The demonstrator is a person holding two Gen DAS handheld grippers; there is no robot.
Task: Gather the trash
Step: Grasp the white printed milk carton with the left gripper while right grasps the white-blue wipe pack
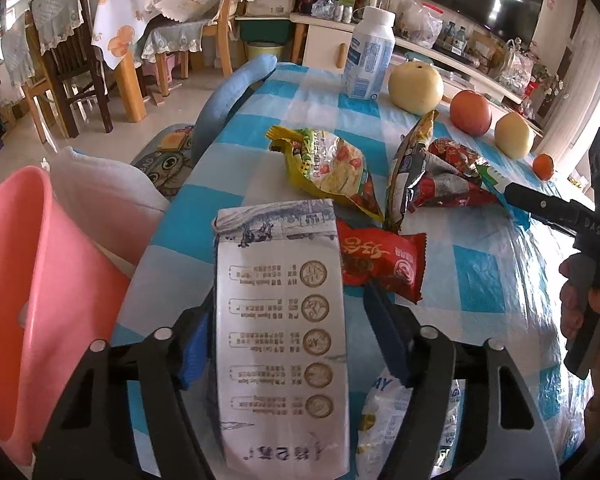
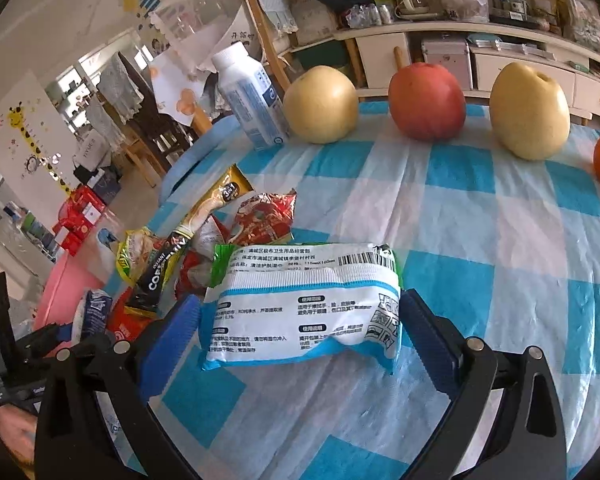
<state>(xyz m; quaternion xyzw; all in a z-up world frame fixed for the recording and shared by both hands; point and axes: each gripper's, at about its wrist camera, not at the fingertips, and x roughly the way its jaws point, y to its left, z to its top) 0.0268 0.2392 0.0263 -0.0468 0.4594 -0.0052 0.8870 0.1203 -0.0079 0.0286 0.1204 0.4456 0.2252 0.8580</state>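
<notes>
A white milk carton (image 1: 280, 320) with blue print lies flat on the checked tablecloth (image 1: 480, 272). My left gripper (image 1: 288, 296) straddles it: the left pad touches its edge and the right pad stands a little apart. A white, blue and green wet-wipe pack (image 2: 300, 308) lies between the widely spread fingers of my right gripper (image 2: 300, 298); its ends are close to both pads. A red wrapper (image 1: 384, 264), a yellow-green wrapper (image 1: 332, 164), a coffee sachet (image 1: 408, 168) and a crumpled red wrapper (image 1: 448, 176) lie beyond the carton.
A pink bin (image 1: 40, 280) stands beside the table on the left. At the table's far edge stand a white bottle (image 1: 370, 56), two pears (image 1: 416, 86), an apple (image 1: 470, 112) and an orange (image 1: 543, 166). Chairs and a cabinet stand behind.
</notes>
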